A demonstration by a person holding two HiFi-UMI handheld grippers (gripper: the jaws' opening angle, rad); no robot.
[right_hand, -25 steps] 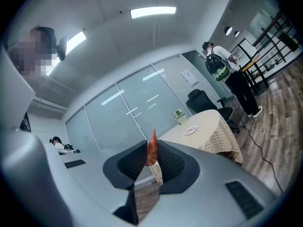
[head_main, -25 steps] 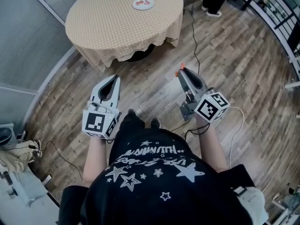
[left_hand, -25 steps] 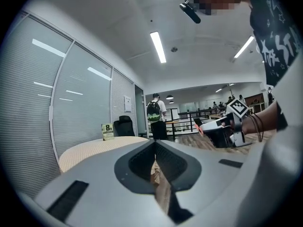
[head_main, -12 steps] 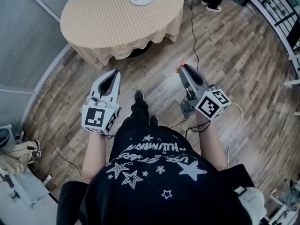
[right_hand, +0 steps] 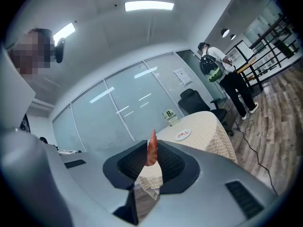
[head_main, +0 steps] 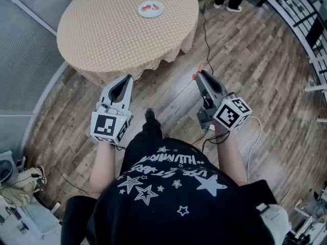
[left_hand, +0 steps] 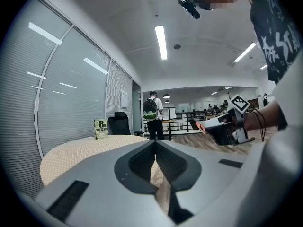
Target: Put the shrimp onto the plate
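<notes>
1. Orange-red shrimp [right_hand: 151,149] is pinched between the jaws of my right gripper [head_main: 197,75]. In the right gripper view the jaws are clamped on its sides and its pointed end sticks up above the dark pads.
2. My left gripper [head_main: 127,79] has its jaws closed tip to tip with nothing between them, as the left gripper view shows.
3. Both grippers are held out in front of the person's body, well apart from each other, over a wood-plank floor [head_main: 255,70].
4. Ahead of them is a round table [head_main: 92,40] under a beige checked cloth with a scalloped hem hanging down its side.
5. A small white plate [head_main: 151,8] sits on the far part of the table with something red [head_main: 149,6] lying on it. The held shrimp is well apart from the plate and not over the table.
6. A small standing sign card [right_hand: 168,116] is on the table beyond the plate, and a dark office chair [right_hand: 191,100] stands behind it.
7. A person with a green backpack [right_hand: 215,69] stands past the table, back turned.
8. A thin black cable [head_main: 207,32] trails across the floor beside the table.
</notes>
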